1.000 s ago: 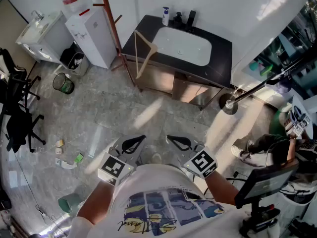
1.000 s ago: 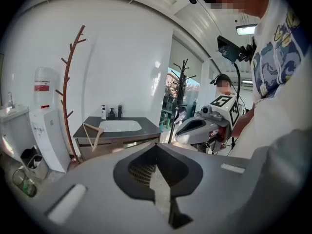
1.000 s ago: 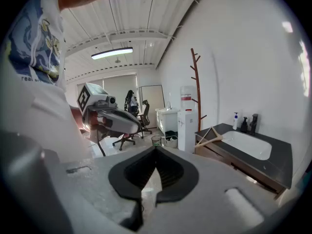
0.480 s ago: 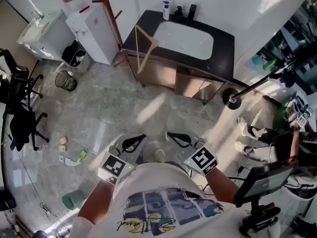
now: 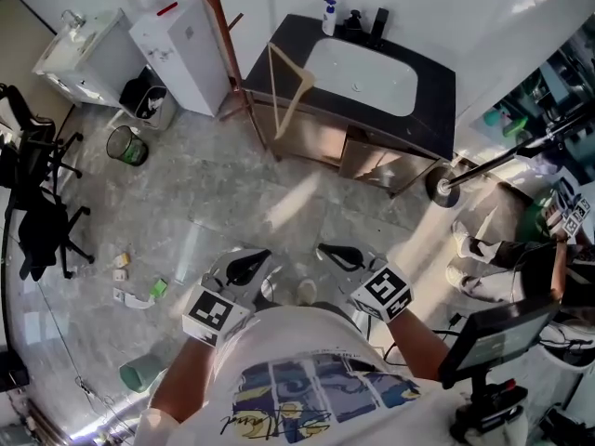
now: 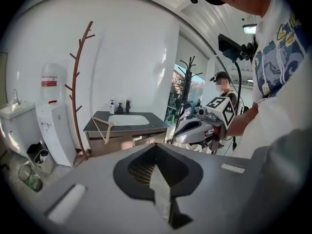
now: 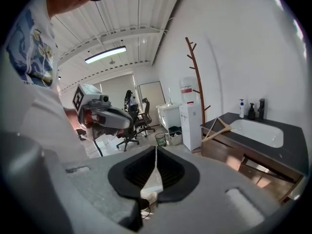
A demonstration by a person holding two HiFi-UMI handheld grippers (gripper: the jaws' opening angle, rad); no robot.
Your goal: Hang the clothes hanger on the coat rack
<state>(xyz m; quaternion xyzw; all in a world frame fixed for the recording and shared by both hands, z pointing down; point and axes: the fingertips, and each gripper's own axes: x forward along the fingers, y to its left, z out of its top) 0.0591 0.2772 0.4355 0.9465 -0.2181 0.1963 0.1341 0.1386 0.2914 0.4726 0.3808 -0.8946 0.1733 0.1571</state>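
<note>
A wooden clothes hanger (image 5: 289, 80) leans on the left end of a dark sink counter (image 5: 437, 100) by the far wall. It also shows in the left gripper view (image 6: 103, 126) and the right gripper view (image 7: 217, 128). The reddish-brown coat rack (image 5: 219, 37) stands just left of the counter, a bare branched pole (image 6: 78, 87) (image 7: 195, 79). My left gripper (image 5: 244, 268) and right gripper (image 5: 341, 255) are held close to my body, far from the hanger. Both are shut and hold nothing.
A white water dispenser (image 5: 182, 43) stands left of the rack, with a mesh bin (image 5: 125, 145) and a black office chair (image 5: 39, 223) further left. Litter (image 5: 139, 292) lies on the floor. A black stand (image 5: 444, 187), a seated person (image 5: 521, 254) and a monitor (image 5: 497, 334) are at the right.
The counter, hanger and rack have slid down and to the right in the head view. Both grippers have shifted slightly with my body and stay shut.
</note>
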